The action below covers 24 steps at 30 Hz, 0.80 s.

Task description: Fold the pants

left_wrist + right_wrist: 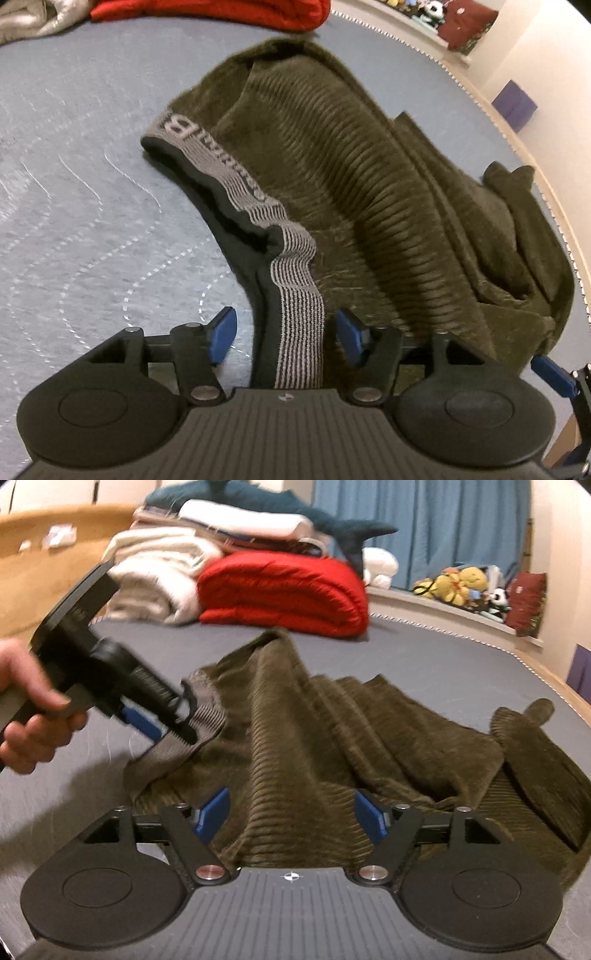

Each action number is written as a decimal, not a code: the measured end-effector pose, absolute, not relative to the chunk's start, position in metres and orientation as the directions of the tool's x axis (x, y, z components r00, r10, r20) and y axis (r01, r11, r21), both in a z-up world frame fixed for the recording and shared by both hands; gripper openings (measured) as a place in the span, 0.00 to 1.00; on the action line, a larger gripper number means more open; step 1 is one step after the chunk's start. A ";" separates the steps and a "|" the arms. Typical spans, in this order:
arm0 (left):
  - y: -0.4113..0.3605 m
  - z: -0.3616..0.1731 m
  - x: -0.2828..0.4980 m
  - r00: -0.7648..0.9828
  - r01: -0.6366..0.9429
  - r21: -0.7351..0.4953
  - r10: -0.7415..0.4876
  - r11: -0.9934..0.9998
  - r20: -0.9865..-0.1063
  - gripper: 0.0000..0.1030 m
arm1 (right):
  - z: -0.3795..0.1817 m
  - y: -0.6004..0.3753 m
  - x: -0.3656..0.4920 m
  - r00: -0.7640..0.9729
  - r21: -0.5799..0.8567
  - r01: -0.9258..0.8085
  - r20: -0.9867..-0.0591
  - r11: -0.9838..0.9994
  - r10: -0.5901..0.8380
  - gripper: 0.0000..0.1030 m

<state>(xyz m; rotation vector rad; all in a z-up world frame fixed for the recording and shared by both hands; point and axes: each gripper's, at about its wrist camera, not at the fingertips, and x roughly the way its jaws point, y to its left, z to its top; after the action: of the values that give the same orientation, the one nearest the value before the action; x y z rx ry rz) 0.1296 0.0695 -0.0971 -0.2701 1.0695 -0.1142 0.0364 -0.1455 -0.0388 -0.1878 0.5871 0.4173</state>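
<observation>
Pants [369,206] run lengthwise away from both tools. Left hand-held gripper [286,334] straddles the waistband [299,314], jaws wide, unpressed. Right hand-held gripper [291,818] spans a corduroy ridge, also wide.

the olive-green corduroy pants [354,192] lie rumpled on the blue bed. their grey striped waistband [299,295] faces the near edge.

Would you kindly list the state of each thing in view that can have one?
pants: crumpled, not yet folded, lying on the bed.
waistband: between the left claw's pads, not pinched.
left claw: open, straddling the waistband.
right claw: open, olive fabric between its pads.
red blanket: folded, at the far end of the bed.
white blankets: stacked beside it.
</observation>
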 end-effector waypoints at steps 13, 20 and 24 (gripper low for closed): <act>0.031 -0.114 0.116 0.548 0.108 -0.085 -0.130 0.991 -0.826 0.38 | -0.079 -0.109 0.062 0.681 -0.147 -0.444 -0.697 0.884 0.226 0.58; 0.065 -0.078 0.085 0.617 0.114 -0.093 -0.144 0.989 -0.773 0.23 | -0.057 -0.079 0.051 0.713 -0.172 -0.483 -0.646 0.859 0.271 0.18; 0.107 -0.051 0.059 0.648 0.056 -0.130 -0.135 0.990 -0.750 0.20 | -0.043 -0.050 0.025 0.721 -0.223 -0.576 -0.592 0.786 0.361 0.00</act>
<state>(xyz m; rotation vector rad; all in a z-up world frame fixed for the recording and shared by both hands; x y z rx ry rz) 0.0586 0.1073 -0.0511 -0.0986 0.8599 -0.1088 0.0249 -0.0498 -0.0426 -0.4131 0.5565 0.5339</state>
